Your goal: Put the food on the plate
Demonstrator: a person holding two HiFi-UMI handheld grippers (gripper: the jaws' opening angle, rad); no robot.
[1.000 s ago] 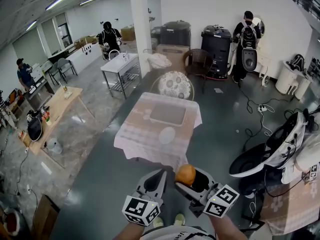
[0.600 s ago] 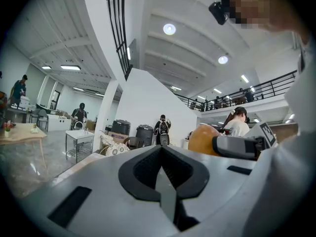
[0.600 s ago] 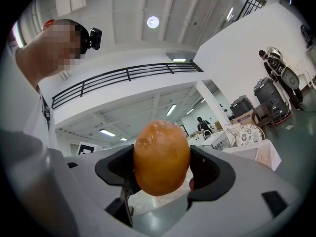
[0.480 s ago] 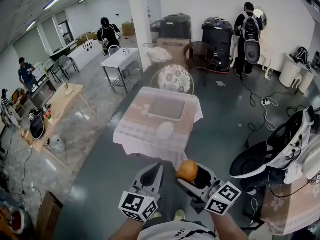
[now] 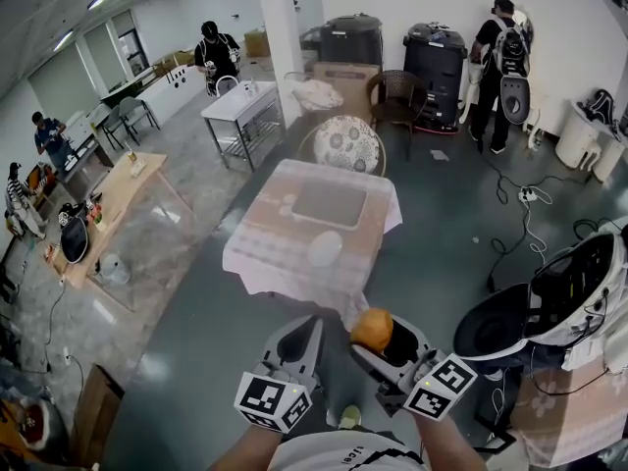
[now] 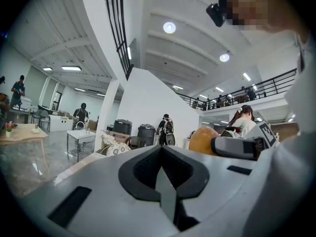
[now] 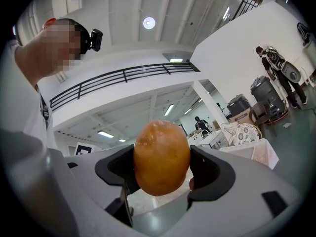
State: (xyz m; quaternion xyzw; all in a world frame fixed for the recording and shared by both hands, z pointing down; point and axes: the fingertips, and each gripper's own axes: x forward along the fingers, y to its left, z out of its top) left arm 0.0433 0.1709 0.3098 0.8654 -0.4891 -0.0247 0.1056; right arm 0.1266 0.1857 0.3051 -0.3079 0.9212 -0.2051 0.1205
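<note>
An orange-brown bun-like food item (image 5: 372, 329) (image 7: 162, 157) sits clamped between the jaws of my right gripper (image 5: 377, 335) (image 7: 162, 167), held close to my chest. To its left my left gripper (image 5: 305, 343) (image 6: 162, 174) is shut with nothing in it; the bun (image 6: 203, 140) shows at its right. Ahead on the floor stands a table with a pale patterned cloth (image 5: 265, 243). A white oval plate (image 5: 325, 248) lies near the table's front edge, and a grey rectangular tray (image 5: 330, 203) lies behind it.
A round patterned chair (image 5: 345, 144) stands behind the table. A wooden table (image 5: 108, 204) is at the left and a white robot shell (image 5: 559, 302) at the right. Cables (image 5: 510, 224) trail over the floor. Several people stand at the room's edges.
The view has drifted slightly; the table sits a little nearer and higher in frame. Both grippers hold the same pose and the bun stays clamped.
</note>
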